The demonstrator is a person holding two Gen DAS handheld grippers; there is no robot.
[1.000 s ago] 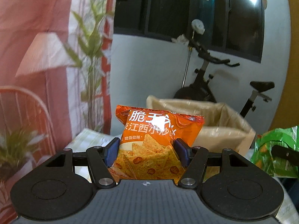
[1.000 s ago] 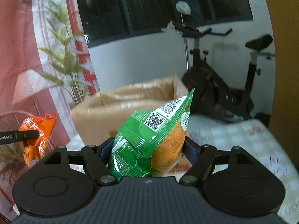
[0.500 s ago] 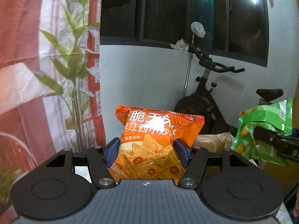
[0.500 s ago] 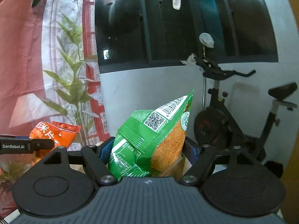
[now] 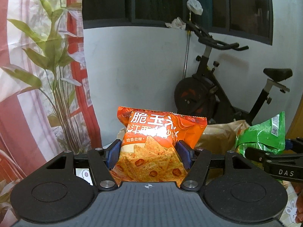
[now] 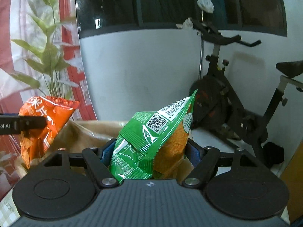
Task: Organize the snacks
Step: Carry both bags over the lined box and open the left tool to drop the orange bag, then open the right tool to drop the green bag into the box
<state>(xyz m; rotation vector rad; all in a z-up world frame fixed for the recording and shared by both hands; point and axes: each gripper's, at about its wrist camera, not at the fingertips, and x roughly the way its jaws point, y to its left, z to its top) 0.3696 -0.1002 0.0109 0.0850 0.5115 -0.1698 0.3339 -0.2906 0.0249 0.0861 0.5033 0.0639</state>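
Left claw [image 5: 149, 156] grips your orange chip bag [image 5: 157, 147], right claw [image 6: 149, 151] the green bag [image 6: 151, 141], both above the brown paper bag [image 6: 87, 132]. Light, crinkly, slippery, crushable: hold mid-body, gently.

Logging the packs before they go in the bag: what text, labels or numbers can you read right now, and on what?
"脆玉米", partly glared: orange snack bag, shut in the left gripper.
"哈香劲辣": same bag.
"6 973029 3039", cut off: barcode on green snack bag, shut in the right gripper.
"DAS": right gripper's finger.
"ot.AI", cut off: left gripper's finger.
QR code, small print: unreadable.
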